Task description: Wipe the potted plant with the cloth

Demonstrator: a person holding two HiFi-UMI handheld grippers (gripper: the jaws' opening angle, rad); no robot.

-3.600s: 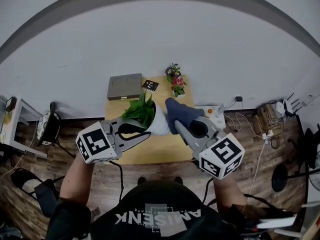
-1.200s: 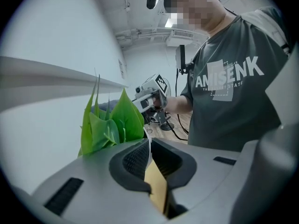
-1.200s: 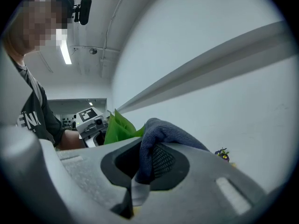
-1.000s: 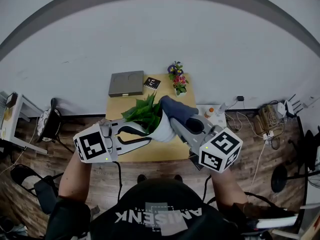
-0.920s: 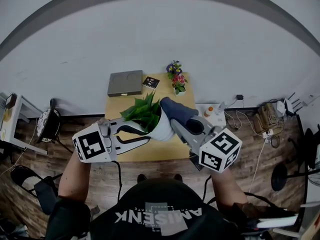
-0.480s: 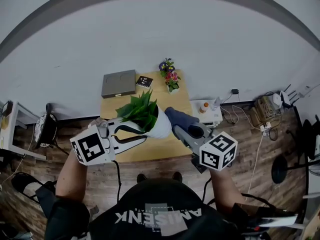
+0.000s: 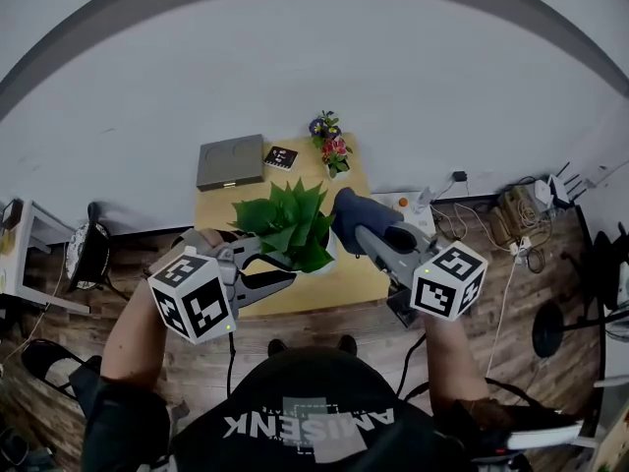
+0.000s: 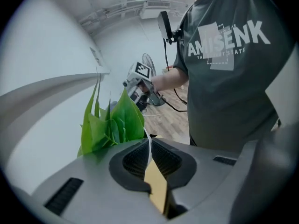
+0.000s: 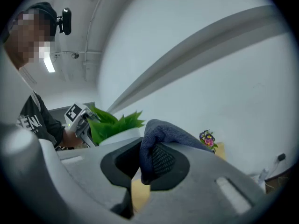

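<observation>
A potted plant (image 7: 287, 226) with broad green leaves hangs tilted above the wooden table (image 7: 356, 281), and its leaves cover most of the white pot. My left gripper (image 7: 283, 264) is shut on the pot's thin white rim (image 8: 150, 143), with the leaves (image 8: 112, 125) just beyond the pads. My right gripper (image 7: 362, 236) is shut on a dark blue cloth (image 7: 352, 216), which lies against the plant's right side. In the right gripper view the cloth (image 9: 161, 132) is bunched over the jaws, and the leaves (image 9: 114, 122) and white pot (image 9: 119, 136) sit close behind it.
A grey flat box (image 7: 229, 161), a small black card (image 7: 280, 156) and a little pot of flowers (image 7: 329, 146) stand at the table's far end. A white box (image 7: 413, 205) and cables (image 7: 511, 214) lie on the floor to the right. A fan (image 7: 84, 254) stands at the left.
My left gripper has rolled and tipped the plant, so the leaves now face up and hide the white pot. The right gripper with the cloth has shifted a little along the plant's right side.
</observation>
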